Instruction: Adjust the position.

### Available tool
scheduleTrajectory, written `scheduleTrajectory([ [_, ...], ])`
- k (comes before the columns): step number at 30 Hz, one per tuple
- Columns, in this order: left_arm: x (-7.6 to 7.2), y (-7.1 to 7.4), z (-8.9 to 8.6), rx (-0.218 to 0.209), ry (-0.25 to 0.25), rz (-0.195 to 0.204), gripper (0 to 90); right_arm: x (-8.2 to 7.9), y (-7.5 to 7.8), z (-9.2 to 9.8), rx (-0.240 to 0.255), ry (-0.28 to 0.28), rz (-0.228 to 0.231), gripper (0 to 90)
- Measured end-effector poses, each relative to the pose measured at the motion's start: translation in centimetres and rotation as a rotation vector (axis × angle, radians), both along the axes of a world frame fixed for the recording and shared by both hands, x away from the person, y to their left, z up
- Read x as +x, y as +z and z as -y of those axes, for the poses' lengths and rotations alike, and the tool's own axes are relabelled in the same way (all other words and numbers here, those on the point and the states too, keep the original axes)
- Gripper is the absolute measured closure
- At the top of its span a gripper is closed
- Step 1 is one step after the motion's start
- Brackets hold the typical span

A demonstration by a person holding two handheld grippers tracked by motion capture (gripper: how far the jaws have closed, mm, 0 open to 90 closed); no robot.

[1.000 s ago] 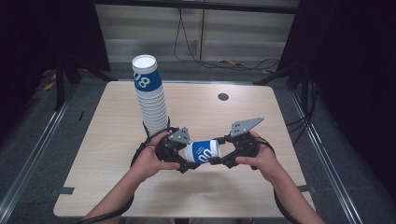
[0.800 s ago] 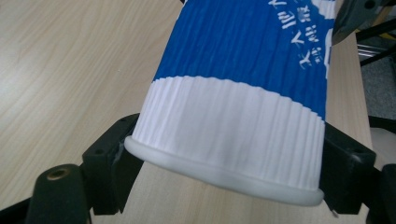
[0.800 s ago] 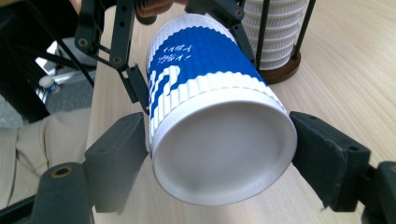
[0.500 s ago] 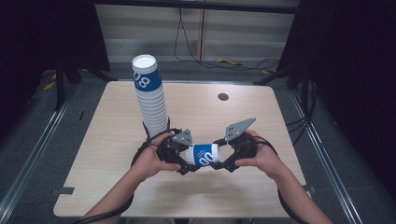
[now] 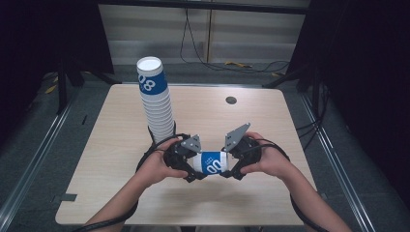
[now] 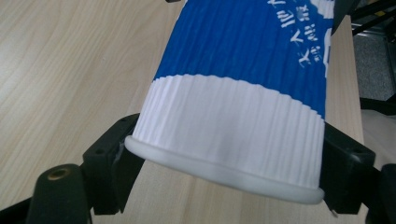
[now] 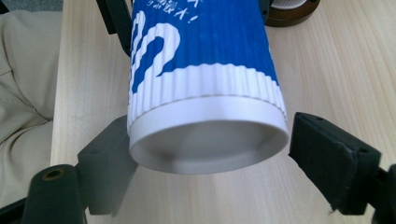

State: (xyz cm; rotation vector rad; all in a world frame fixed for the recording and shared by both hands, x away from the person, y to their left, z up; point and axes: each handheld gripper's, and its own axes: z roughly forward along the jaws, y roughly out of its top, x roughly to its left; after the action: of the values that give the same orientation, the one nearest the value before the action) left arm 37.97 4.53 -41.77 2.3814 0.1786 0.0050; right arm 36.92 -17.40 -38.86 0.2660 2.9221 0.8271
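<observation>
In the high view my hands and grippers cover both ends of the cup (image 5: 212,162), so only its blue middle band shows there. It lies on its side, held between my two grippers over the near middle of the table (image 5: 290,193); whether it touches the wood I cannot tell.

My left gripper (image 5: 191,164) pinches the cup at its rolled rim; in the left gripper view both pads press the white ribbed wall of the cup (image 6: 233,116). The far end is cut off at the top edge, and the white lettering is too clipped to read.

My right gripper (image 5: 231,163) has just been opening. In the right gripper view the cup's base (image 7: 205,140) sits between the jaws; the right pad stands clear of it, with wood showing in the gap. The left pad is close against the wall, and I cannot tell if it touches.

Just behind my left hand (image 5: 157,166) stands a tall stack (image 5: 155,104) of like cups, its foot hidden by the hand and cable. A small dark disc (image 5: 231,100) lies far back on the table.
</observation>
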Motion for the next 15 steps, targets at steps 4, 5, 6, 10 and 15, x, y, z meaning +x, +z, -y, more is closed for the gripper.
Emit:
scheduleTrajectory([
  [4,0.09,-0.06,0.00,0.008,0.004,-0.007,19.9,0.15,0.14,-0.25,-0.016,0.004,0.002,16.0],
  [5,0.10,-0.04,0.00,0.010,0.004,-0.009,19.9,0.15,0.15,-0.33,-0.018,0.007,-0.002,16.0],
  [6,0.09,-0.01,0.00,0.016,0.003,-0.009,19.9,0.13,0.22,-0.39,-0.025,0.008,-0.002,16.1],
  [10,0.09,0.03,0.07,0.031,0.006,-0.015,20.0,0.22,0.35,-0.69,-0.047,0.024,-0.014,16.0],
  [15,0.14,0.05,0.23,0.046,0.010,-0.027,20.1,0.19,0.51,-1.00,-0.086,0.030,-0.013,15.9],
])
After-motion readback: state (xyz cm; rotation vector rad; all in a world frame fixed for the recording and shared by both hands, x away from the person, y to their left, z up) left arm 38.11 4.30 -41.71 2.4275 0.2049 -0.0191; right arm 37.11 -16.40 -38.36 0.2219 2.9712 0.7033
